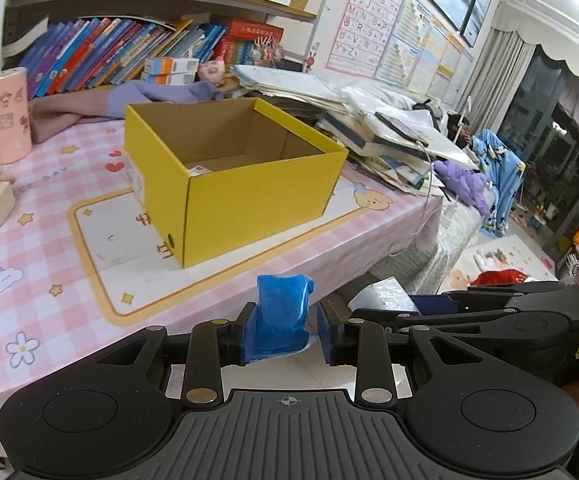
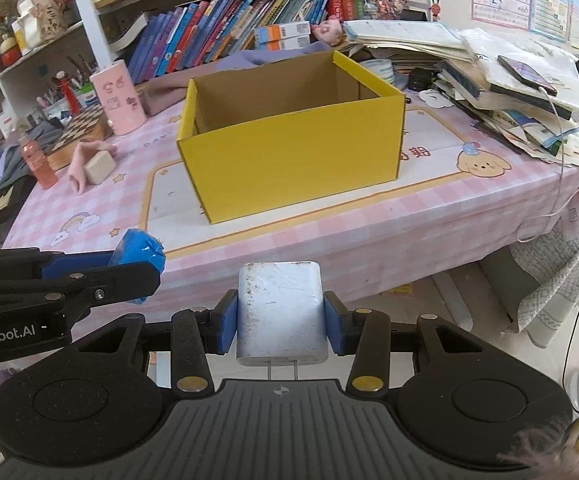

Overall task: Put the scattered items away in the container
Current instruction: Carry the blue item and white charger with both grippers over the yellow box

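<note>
- Open yellow cardboard box [image 2: 289, 152], brown inside, standing upright near the middle of the table; interior nearly empty, with only a small white-and-red slip [image 1: 200, 169] visible on the floor of the box at one corner.
- Left gripper [image 1: 285, 334] clamped on a blue plastic-wrapped packet [image 1: 283, 316]; blue pads pressing both sides, packet held in the air short of the table's near edge, well apart from the box.
- Right gripper [image 2: 280, 322] clamped on a white scuffed rectangular charger block [image 2: 279, 312], prongs pointing back toward the camera; likewise held off the table's front edge, not yet over the box.
- Judged progress: early to middle stage. Two items picked up and in transit, neither deposited. Remaining: carry both over the rim, release inside.
- Possibly still to collect: beige rounded block [image 2: 99, 167] lying beside a pink glove-like item [image 2: 79, 160] toward the table's left end; whether these belong to the task cannot be told.
- Surface: table [image 2: 369, 240] under a pink-and-white checked cloth with cartoon prints (rainbow, stars, puppy).
- Also on the table: pink cylindrical holder [image 2: 118, 98], chessboard [image 2: 79, 126], tall slumping stack of books and papers [image 2: 509, 92] with a phone [image 2: 527, 74] on top.
- Room: shelf of upright books [image 2: 225, 24] behind the table, alphabet poster [image 1: 365, 20] on the wall, curtained window at far right in the left wrist view.
</note>
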A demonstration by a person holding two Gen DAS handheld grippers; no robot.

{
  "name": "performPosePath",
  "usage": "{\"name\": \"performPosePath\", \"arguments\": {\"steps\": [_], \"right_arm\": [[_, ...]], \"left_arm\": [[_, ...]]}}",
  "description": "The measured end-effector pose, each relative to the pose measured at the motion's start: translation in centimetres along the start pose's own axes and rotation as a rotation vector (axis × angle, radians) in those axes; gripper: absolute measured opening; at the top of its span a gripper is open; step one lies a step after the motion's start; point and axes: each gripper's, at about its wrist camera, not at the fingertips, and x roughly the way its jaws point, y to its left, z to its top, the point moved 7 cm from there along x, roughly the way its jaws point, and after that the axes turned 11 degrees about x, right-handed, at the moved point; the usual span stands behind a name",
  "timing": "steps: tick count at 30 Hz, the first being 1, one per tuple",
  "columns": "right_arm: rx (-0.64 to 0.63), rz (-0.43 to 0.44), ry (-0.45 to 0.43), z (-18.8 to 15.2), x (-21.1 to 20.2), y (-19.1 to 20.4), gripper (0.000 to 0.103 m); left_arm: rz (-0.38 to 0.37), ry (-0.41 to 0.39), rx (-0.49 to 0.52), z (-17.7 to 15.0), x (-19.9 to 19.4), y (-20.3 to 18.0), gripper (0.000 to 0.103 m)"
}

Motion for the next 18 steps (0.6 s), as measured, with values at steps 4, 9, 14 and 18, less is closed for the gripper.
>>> {"name": "performPosePath", "arguments": {"steps": [4, 9, 14, 18], "right_arm": [[0.004, -0.004, -0.006, 0.7, 0.2, -0.7, 0.041], [0.006, -0.011, -0.002, 1.3, 0.6, -1.3, 0.041], [0.023, -0.026, -0.001, 1.7, 1.0, -2.4, 0.041], [0.030, -0.028, -0.004, 2.4, 1.5, -3.1, 0.041]], "left_arm": [[-0.005, 0.002, 0.007, 0.5, 0.7, -0.2, 0.030], [-0.013, 0.007, 0.009, 1.1, 1.7, -0.5, 0.030], [-0.033, 0.017, 0.017, 1.5, 2.9, -1.0, 0.030], [-0.036, 0.015, 0.025, 2.1, 3.7, -1.1, 0.030]]}}
